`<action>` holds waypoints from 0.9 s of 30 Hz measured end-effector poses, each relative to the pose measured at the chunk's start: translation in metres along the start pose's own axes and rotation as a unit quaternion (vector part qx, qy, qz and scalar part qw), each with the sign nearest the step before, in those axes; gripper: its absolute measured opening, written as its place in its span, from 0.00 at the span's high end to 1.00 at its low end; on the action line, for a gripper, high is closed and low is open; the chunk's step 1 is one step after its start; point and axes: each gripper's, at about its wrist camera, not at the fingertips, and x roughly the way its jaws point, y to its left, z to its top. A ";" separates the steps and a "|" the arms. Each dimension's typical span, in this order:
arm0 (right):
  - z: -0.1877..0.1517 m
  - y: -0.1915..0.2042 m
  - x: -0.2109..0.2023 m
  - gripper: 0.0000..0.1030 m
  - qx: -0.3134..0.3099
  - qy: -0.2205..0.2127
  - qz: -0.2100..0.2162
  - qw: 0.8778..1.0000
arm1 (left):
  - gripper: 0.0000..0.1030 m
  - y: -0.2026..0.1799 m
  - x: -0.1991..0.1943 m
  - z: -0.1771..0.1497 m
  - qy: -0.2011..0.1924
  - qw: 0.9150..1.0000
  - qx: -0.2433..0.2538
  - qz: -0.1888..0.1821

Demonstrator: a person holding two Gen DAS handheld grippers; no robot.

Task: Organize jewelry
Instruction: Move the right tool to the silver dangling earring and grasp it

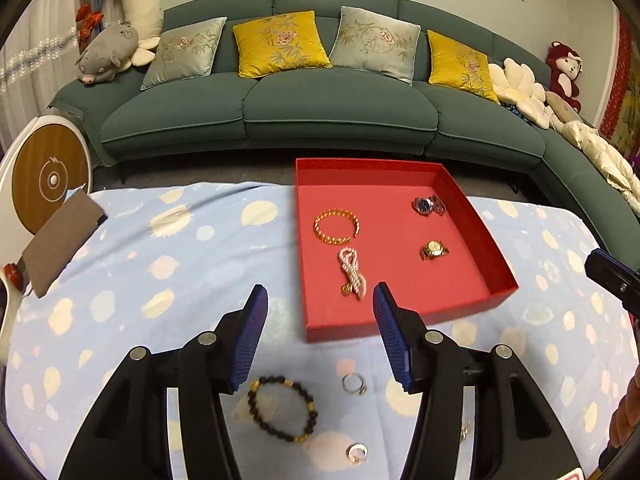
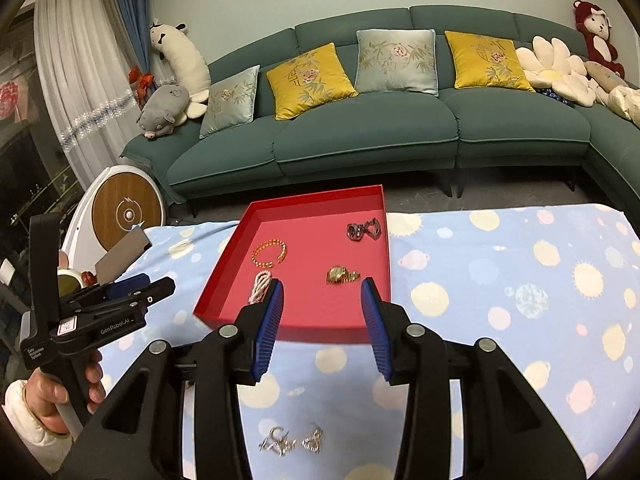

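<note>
Four pieces already lie in the red tray (image 1: 472,236), both grippers, left gripper (image 1: 320,300) and right gripper (image 2: 322,292), gape wide and empty; beaded bracelet (image 1: 282,408) and rings (image 1: 354,384) wait near on the counter, thin rings likely slipping from pads.

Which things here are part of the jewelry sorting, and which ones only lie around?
Job: red tray, gold bracelet, pearl strand, two watches, bead bracelet, rings, silver pieces.
Lying about: brown card, sofa cushions, plush toys.
</note>
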 end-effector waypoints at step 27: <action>-0.132 0.020 0.001 0.61 0.005 0.099 -0.003 0.995 | 0.49 0.001 -0.011 -0.115 0.058 0.998 0.012 0.024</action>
